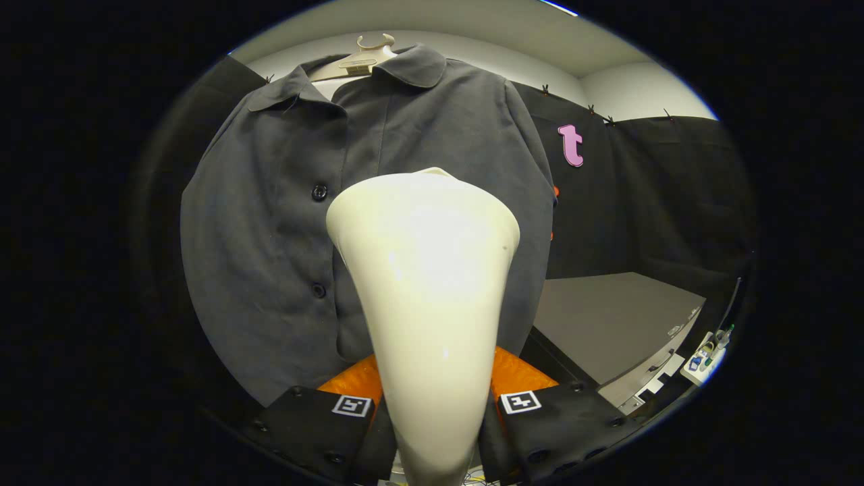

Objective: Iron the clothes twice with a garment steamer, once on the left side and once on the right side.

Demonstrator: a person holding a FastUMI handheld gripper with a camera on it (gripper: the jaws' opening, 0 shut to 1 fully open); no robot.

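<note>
The steamer [424, 283], a cream, glossy cone that widens away from the camera, rises from between the fingers of the gripper [435, 412]; its narrow handle end sits in the gap and both fingers press against its sides, so the gripper is clamped on it with only a small gap between the fingers. The wide head of the steamer lies against or just in front of the dark grey shirt [283, 223]; whether it actually touches the cloth cannot be told. The shirt hangs on a pale hanger [368, 57] with its collar at the top, and its button line [318, 192] runs down just beside the steamer's head, on the side away from the bench. The shirt's sleeve on that side hangs loose with its edge against the black booth wall, and a broad stretch of front cloth lies open there. On the other side only a narrow strip of shirt shows past the steamer before the sleeve edge, and beyond that edge there is free space over a grey bench [607, 317], which stands near the shirt's lower hem. At the far end of the bench lies a small clutter of items [705, 351], too small to identify. No brand or readable writing shows on the steamer or shirt; each finger carries a square black-and-white marker [352, 405].
</note>
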